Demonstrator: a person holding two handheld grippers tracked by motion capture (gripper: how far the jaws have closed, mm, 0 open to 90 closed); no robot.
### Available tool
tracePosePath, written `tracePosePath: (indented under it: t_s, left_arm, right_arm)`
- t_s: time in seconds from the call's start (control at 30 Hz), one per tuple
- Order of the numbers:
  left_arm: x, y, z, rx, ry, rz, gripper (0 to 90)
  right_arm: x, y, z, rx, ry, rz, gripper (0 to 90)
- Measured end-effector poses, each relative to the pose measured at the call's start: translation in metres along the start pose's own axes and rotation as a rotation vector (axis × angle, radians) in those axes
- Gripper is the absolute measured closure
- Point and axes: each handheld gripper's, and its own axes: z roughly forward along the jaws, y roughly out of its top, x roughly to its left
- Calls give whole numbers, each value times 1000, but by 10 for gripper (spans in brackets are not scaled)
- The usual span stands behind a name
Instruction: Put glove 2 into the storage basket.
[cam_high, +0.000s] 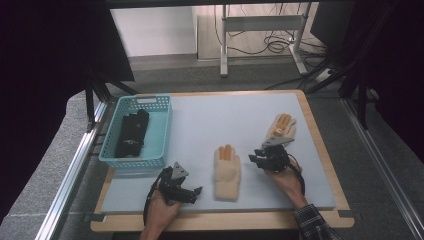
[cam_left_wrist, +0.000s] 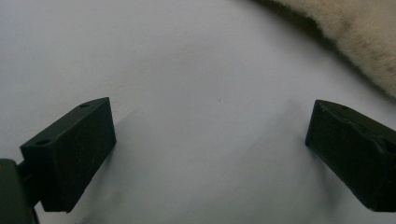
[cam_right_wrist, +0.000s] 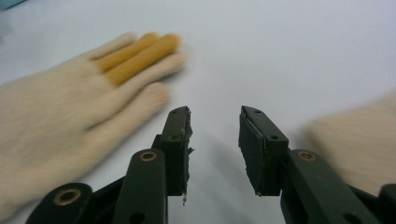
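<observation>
— Right gripper (cam_high: 260, 154) first: where does it sit?

— On the pale blue mat (cam_high: 210, 125), between the two cream gloves. Its jaws stand parted with bare mat between them; nothing is pinched. In the right gripper view (cam_right_wrist: 215, 149) the gap is plain.

— And the gloves against it?

— The near glove (cam_high: 227, 167) lies flat just to its left in the high view, cuff toward the person, fingers pointing away, two of them orange. In the right gripper view that same glove (cam_right_wrist: 70, 116) spreads along the left side, close to the left jaw; I cannot tell whether they touch. The far glove (cam_high: 281, 126) lies beyond the gripper toward the table's far right, its cuff end close under the gripper's grey plate. A blurred cream edge (cam_right_wrist: 355, 144) shows at the right of the right gripper view.

— The left gripper (cam_high: 192, 192)?

— Low on the mat, left of the near glove's cuff. Jaws wide apart in its own view (cam_left_wrist: 210, 154), only mat between them, with the glove's fuzzy edge (cam_left_wrist: 355, 32) in the upper right corner, apart from the jaws.

— Anything else on the table?

— A teal basket (cam_high: 162, 117) at the left, with a dark item (cam_high: 131, 132) in it.

— Any writing or labels?

— None that I can read.
</observation>
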Motion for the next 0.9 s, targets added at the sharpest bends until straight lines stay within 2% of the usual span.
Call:
tracePosePath:
  t_s: [0.17,0.2,0.3,0.4,0.53,0.57,0.63,0.7,0.83,0.9]
  left_arm:
    - [0,0,0,0,0,0,19]
    - [0,0,0,0,0,0,20]
    - [0,0,0,0,-1,0,19]
    - [0,0,0,-1,0,-1,20]
    - [0,0,0,0,-1,0,19]
    - [0,0,0,0,-1,0,19]
    - [0,0,0,0,-1,0,19]
    - [0,0,0,1,-1,0,20]
    - [0,0,0,1,-1,0,19]
    - [0,0,0,0,-1,0,19]
  right_arm:
    - [-29,2,-18,-35,-76,33,607]
    - [-29,2,-18,-35,-76,33,607]
    - [-55,3,-26,-41,-156,59,601]
    - [-72,4,-27,-42,-208,84,558]
    - [-90,7,-17,-37,-243,108,463]
    - [-94,8,-11,-35,-248,118,410]
    - [-95,9,-8,-32,-249,122,391]
    - [-99,11,3,-20,-270,121,364]
    - [-104,10,20,25,-298,110,390]
    - [-104,8,23,24,-300,113,488]
